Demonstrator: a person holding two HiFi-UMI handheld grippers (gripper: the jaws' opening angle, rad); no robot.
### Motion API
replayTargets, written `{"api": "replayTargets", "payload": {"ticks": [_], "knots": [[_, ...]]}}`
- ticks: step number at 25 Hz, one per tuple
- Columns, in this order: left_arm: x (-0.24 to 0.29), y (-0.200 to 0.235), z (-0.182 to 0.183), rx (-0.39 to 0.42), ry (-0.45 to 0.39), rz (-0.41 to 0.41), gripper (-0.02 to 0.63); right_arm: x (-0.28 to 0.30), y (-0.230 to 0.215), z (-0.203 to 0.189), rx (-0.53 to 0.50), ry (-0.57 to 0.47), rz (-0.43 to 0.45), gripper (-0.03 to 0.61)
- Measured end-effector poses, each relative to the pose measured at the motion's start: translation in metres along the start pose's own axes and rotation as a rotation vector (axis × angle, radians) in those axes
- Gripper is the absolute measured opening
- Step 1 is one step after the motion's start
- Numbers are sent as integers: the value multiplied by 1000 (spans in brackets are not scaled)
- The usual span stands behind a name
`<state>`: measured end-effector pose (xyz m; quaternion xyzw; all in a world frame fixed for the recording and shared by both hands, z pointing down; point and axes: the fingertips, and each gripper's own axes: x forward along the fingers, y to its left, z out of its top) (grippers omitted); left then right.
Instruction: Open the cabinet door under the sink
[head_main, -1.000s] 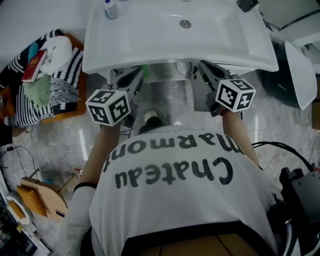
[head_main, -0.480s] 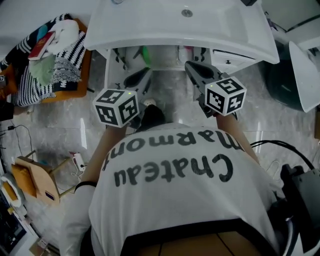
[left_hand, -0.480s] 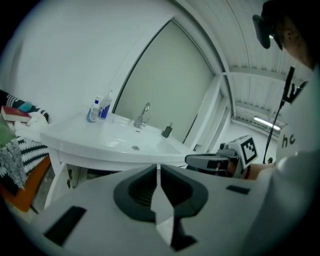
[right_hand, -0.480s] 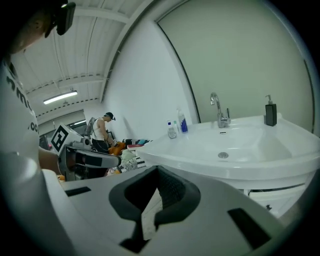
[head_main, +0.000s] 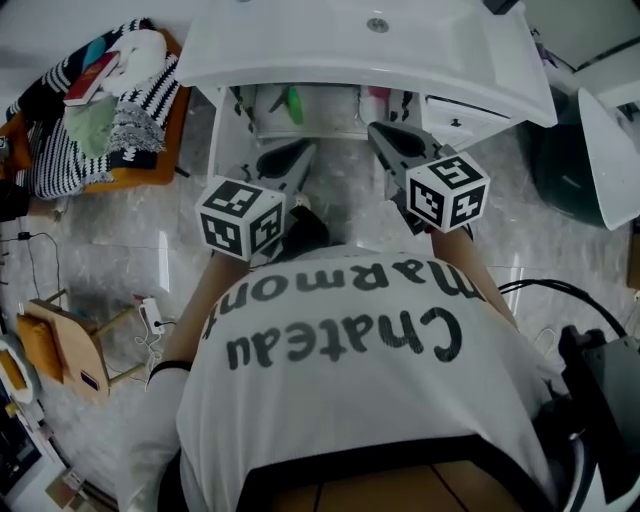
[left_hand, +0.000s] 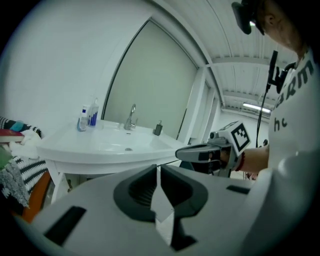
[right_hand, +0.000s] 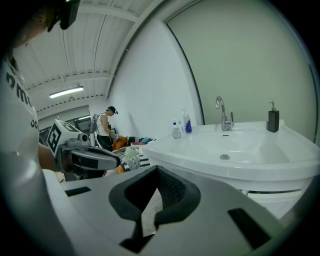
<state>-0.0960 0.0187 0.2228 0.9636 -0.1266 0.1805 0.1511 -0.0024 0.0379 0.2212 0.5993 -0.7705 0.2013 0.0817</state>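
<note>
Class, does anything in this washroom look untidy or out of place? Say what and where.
Left of the sink, a heap of clothes is piled loosely on an orange seat, with a red book lying askew on top. Nothing looks spilled or broken.

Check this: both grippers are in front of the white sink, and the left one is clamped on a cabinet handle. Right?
No. The left gripper holds nothing: the left gripper view shows its jaws shut on empty air, short of the white sink.
</note>
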Motion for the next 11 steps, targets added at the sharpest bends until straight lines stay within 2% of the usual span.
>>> {"api": "replayTargets", "payload": {"ticks": [6,11], "knots": [[-5,6,-1,-70,-23,30,28,-3,1,-2,-20,11,-2,9],[-7,9,-2,-85,-26,49,28,-4,3,-1,-44,16,0,9]]}}
